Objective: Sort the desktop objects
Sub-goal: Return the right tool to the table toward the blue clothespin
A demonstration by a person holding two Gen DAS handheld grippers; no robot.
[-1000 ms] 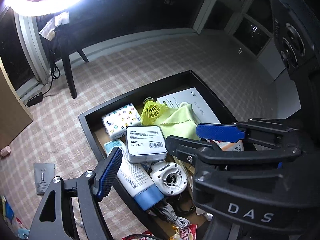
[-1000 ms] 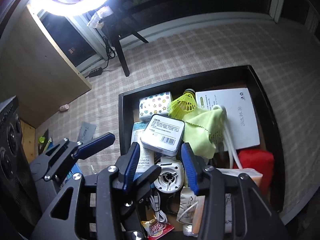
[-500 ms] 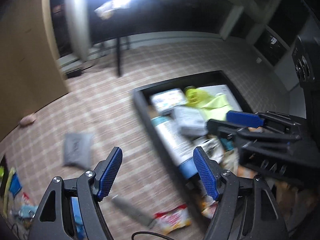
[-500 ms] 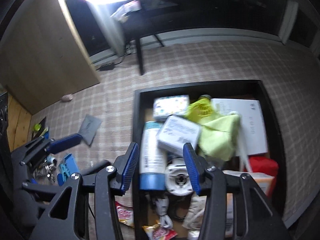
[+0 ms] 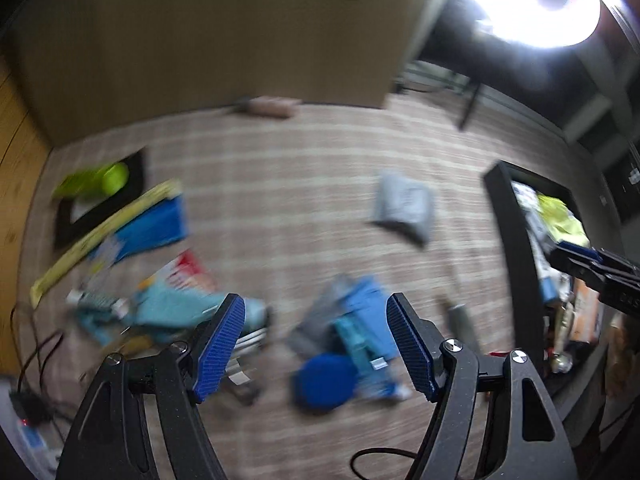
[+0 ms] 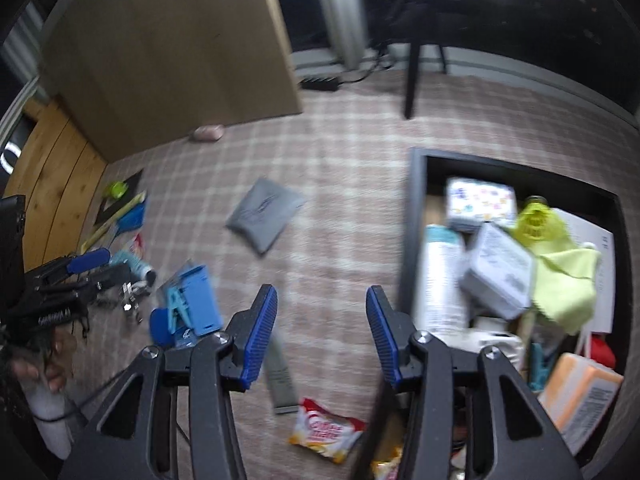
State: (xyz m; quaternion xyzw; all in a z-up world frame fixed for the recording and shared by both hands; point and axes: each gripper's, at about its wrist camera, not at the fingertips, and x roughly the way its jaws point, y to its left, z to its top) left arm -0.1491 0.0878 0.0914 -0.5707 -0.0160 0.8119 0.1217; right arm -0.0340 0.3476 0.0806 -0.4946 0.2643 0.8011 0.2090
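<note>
Left claw (image 5: 316, 344) stands wide and empty above a blurred blue clutter pile (image 5: 348, 352) on the checked counter (image 5: 304, 200). Right claw (image 6: 320, 332) is parted, nothing between its pads, over bare cloth beside the black tray (image 6: 416, 216) of sorted items. Farther off lies a grey pouch (image 6: 262, 216).

Black tray (image 6: 414, 216) crammed; blue clutter (image 6: 188, 304) loose on checkered cloth.

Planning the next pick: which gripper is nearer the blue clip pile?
Left. The left gripper hovers right over the blue clip pile; the right gripper is off beside the black tray.
</note>
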